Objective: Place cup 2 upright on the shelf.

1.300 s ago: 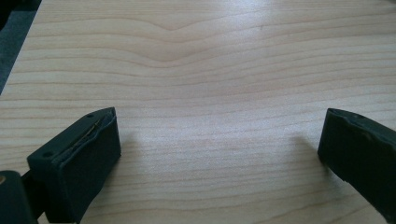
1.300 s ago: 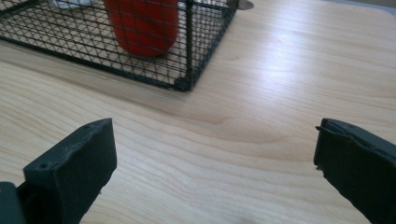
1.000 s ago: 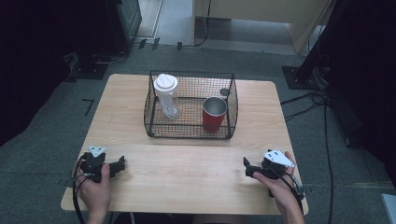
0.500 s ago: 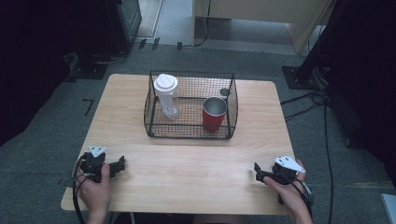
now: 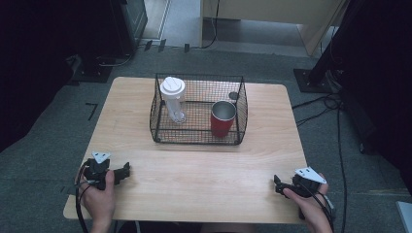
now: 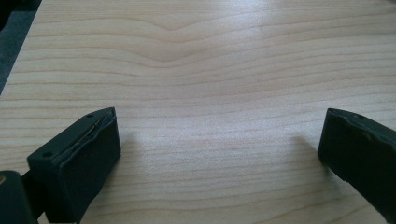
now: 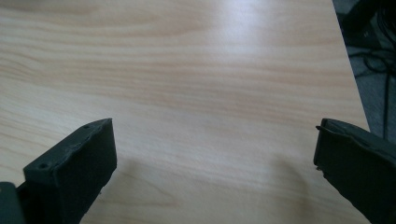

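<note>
We hold the left gripper [image 5: 121, 171] low over the near left part of the wooden table [image 5: 204, 170], and in the left gripper view [image 6: 219, 154] its two black jaws stand spread wide, with nothing but bare wood grain between them. Our left hand [image 5: 99, 196] wraps the gripper's handle from behind, and the grey three-cornered plate sits on top. The right gripper [image 5: 277, 182] lies near the table's near right corner, gripped by our right hand [image 5: 311, 208]; in the right gripper view [image 7: 215, 154] its jaws are likewise parted wide over empty tabletop, with the table's edge and some dark floor cables at the upper right. Both grippers are well apart from the black wire basket [image 5: 160, 121], which stands at the middle of the far half of the table. Inside the basket, a clear tumbler with a white lid [image 5: 173, 99] stands upright in the left part, and a red metal cup [image 5: 223, 118] stands upright in the right part, near the front wall. A small dark round thing sits behind the cup, too small for us to tell.
</note>
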